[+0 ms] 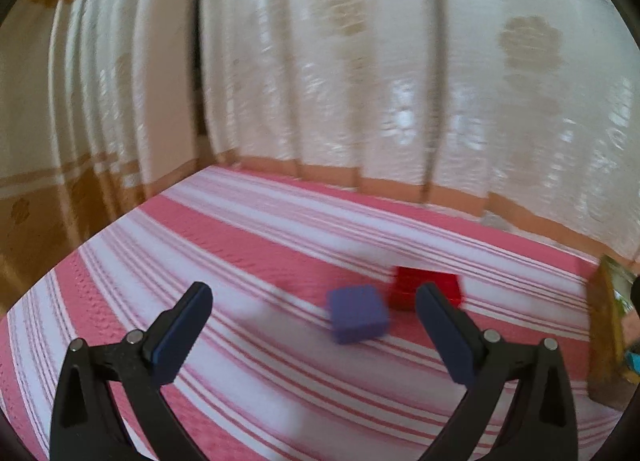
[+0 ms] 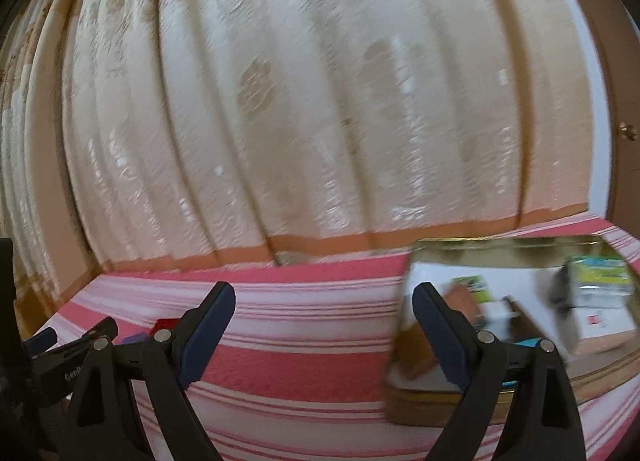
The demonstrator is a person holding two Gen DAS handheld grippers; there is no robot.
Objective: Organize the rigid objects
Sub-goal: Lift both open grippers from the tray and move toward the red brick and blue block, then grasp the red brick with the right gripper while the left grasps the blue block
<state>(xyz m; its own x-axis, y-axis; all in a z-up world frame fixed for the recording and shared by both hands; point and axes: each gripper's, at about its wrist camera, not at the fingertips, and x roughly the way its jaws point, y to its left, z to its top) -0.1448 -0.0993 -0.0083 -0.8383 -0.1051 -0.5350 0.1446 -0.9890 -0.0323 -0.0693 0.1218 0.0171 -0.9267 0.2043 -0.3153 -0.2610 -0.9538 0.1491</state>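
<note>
two blocks, purple block (image 1: 357, 313) and red block (image 1: 426, 287), ahead between the spread left hand-held gripper (image 1: 314, 293), right hand-held gripper (image 2: 324, 293) spread too

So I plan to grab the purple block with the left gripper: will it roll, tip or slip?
The purple block looks boxy and flat-faced, so it probably won't roll. It sits low on the striped bedspread, so tipping seems unlikely, though soft fabric may let it shift when nudged. The left gripper is open, and its flat sides should suit the pads.

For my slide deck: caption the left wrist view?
Open left gripper hovers over striped cloth, facing a purple block and red block.
</note>
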